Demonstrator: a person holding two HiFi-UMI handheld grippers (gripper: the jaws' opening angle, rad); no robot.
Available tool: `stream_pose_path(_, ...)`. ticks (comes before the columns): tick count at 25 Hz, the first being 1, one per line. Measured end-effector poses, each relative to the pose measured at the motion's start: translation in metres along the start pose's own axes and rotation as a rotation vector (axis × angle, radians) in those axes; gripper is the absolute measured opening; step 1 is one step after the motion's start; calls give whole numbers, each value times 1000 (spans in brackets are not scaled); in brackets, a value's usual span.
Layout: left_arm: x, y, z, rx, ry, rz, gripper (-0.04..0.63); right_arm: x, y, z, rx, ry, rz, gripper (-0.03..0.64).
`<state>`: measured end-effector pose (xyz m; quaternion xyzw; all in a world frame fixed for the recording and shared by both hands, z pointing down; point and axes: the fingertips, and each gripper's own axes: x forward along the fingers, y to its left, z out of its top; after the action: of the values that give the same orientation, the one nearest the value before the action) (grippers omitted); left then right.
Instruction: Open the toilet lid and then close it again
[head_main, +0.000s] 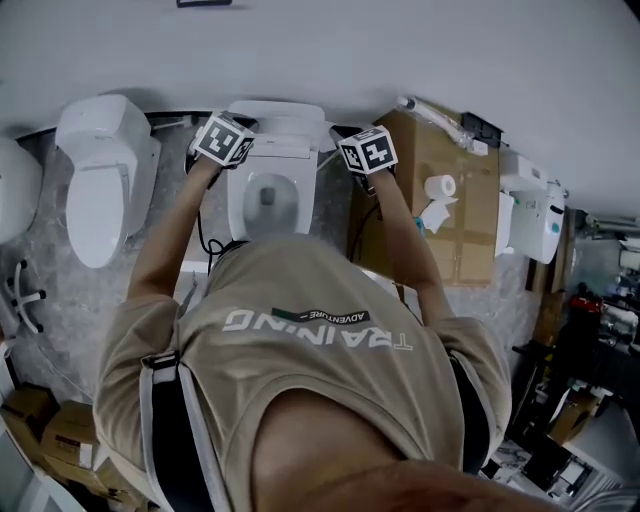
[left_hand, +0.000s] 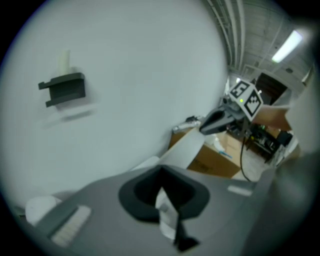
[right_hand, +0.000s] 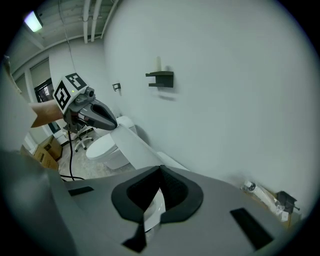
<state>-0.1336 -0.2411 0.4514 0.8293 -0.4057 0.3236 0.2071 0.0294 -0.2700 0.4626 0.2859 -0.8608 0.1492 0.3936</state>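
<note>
Both edges of the lid (head_main: 280, 125) are clamped, by left gripper (left_hand: 167, 217) and right gripper (right_hand: 150, 210), so it is steered evenly above the bowl (head_main: 268, 198).

White, grey and brown all round.
Lid (head_main: 280, 115) and wall (head_main: 400, 40) white; cubes (head_main: 224, 140) black-and-white squares; box (head_main: 465, 235) brown; floor (head_main: 60, 300) speckled grey; shirt (head_main: 300, 340) tan.

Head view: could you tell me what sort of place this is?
Probably a test room, not a home bathroom: the toilet beside a second toilet, plus a large cardboard box.
</note>
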Motion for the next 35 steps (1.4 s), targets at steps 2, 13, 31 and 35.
stream_pose_path(2,3,11,11,11,-11,11,5,4,-9,13,-6,-5,5,9)
stream_pose_path(13,23,52,51,59,11,46,2,22,-48,58,-21,8,30,9)
stream_pose_path(31,62,114,101,46,8,98,2,60,-105,105,-20,45,30,9)
stream_pose_path(35,70,125,105,38,15,106,2,70,-117,111,10,50,64,9)
